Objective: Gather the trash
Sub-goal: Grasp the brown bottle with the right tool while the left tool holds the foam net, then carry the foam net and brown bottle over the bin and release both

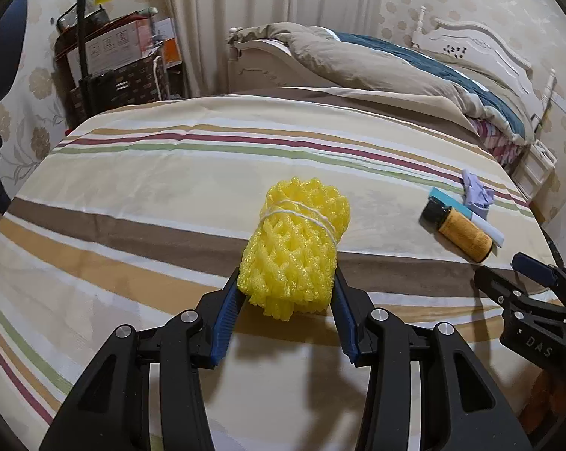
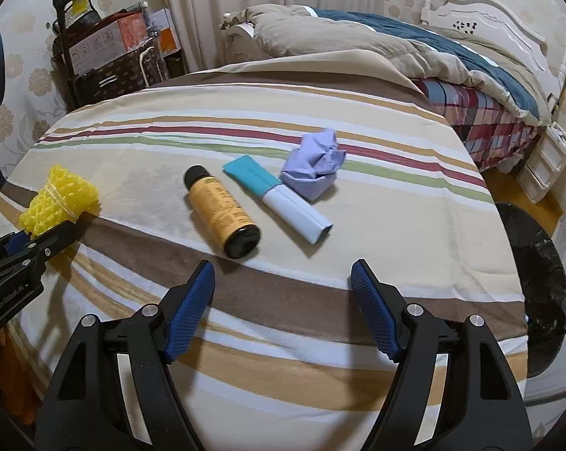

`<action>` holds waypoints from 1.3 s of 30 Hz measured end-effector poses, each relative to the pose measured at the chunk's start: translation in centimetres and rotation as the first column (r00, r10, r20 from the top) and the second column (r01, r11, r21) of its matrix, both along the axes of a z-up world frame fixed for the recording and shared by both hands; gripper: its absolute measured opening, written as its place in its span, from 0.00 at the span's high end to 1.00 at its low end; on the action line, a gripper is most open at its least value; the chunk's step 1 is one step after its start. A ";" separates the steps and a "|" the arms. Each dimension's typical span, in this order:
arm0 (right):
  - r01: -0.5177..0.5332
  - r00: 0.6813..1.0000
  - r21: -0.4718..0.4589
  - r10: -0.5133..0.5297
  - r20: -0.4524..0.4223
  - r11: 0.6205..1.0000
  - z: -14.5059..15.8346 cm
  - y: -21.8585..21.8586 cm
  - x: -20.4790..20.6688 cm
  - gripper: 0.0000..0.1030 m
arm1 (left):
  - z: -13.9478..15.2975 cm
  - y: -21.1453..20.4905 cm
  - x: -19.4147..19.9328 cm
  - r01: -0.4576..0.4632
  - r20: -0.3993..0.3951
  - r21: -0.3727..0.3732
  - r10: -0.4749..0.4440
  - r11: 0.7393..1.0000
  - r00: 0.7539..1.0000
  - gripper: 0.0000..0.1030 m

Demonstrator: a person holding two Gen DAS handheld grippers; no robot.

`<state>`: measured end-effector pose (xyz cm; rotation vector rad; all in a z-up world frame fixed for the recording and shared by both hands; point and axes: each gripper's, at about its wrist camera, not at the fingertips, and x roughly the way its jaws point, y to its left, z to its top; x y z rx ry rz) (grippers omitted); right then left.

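My left gripper [image 1: 286,285] is shut on a yellow foam net roll [image 1: 296,240] tied with white string, above the striped bedcover [image 1: 132,195]. The same yellow foam net roll [image 2: 59,199] and the left gripper [image 2: 44,235] show at the left edge of the right wrist view. My right gripper [image 2: 283,274] is open with nothing between its fingers, hovering over the striped bedcover [image 2: 283,338]. Just beyond it lie an orange bottle [image 2: 222,212] with a black cap, a teal and white tube box [image 2: 279,197] and a crumpled lilac paper [image 2: 314,163]. The right gripper [image 1: 508,274] shows at the right of the left wrist view, near the orange bottle [image 1: 463,231].
A black-lined bin [image 2: 534,263] stands on the floor right of the bed. A rumpled duvet [image 2: 358,45] lies at the far end before the white headboard [image 2: 500,15]. Boxes and a trolley [image 2: 106,49] crowd the far left corner. White drawers [image 2: 545,158] stand at the far right.
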<state>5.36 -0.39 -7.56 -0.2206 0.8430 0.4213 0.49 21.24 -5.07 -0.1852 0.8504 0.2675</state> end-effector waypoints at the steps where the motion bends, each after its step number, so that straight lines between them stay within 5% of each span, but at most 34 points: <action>1: -0.006 1.000 0.001 0.006 0.000 1.000 0.0 0.2 -0.1 0.29 | 0.0 0.1 0.0 -0.003 0.000 -0.001 0.003 1.000 1.000 0.55; 25: -0.117 0.993 -0.003 0.117 -0.005 0.993 -0.2 5.2 0.2 0.45 | 0.0 2.5 -0.3 -0.055 0.017 -0.020 0.055 0.998 0.998 0.55; 35: -0.112 0.994 -0.016 0.112 0.008 0.994 -0.1 5.8 0.6 0.77 | 0.1 2.2 -0.4 -0.042 0.020 -0.012 0.043 0.999 0.999 0.55; 39: -0.111 0.994 -0.003 0.111 0.006 0.994 0.0 5.3 0.2 0.78 | 0.1 2.0 -0.4 -0.037 0.021 -0.005 0.037 0.999 0.999 0.55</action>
